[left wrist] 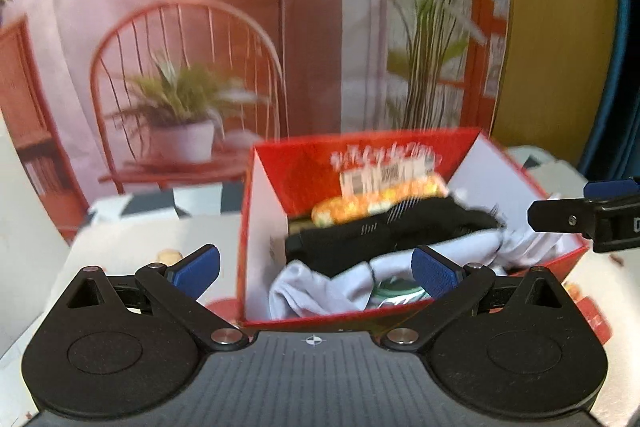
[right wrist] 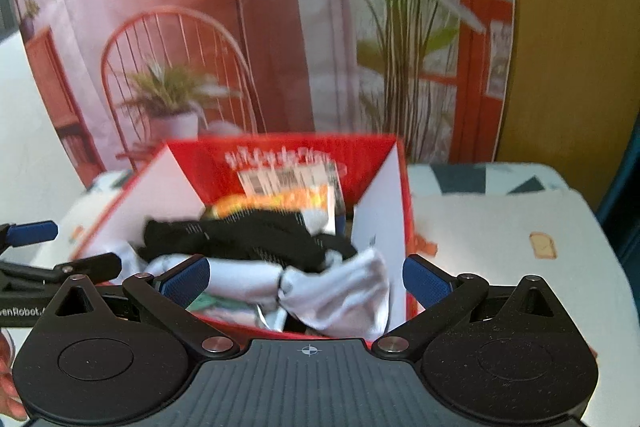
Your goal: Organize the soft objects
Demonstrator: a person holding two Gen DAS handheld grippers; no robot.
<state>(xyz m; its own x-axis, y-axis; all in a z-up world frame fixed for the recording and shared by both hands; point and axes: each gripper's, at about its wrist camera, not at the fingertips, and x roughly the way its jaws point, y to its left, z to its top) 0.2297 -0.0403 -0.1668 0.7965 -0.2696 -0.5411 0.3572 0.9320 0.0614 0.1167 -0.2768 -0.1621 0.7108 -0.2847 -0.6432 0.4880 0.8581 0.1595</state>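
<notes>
Inside the red box (left wrist: 516, 171), black socks (left wrist: 384, 223) and white socks (right wrist: 344, 291) were piled; both the left gripper (left wrist: 316, 269) and the right gripper (right wrist: 306, 277) were held with jaws apart, empty.

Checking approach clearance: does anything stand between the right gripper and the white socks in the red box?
Nothing visible does. The right gripper is open just before the red box; the white socks lie directly between its fingers' line, on top at the near wall.
</notes>
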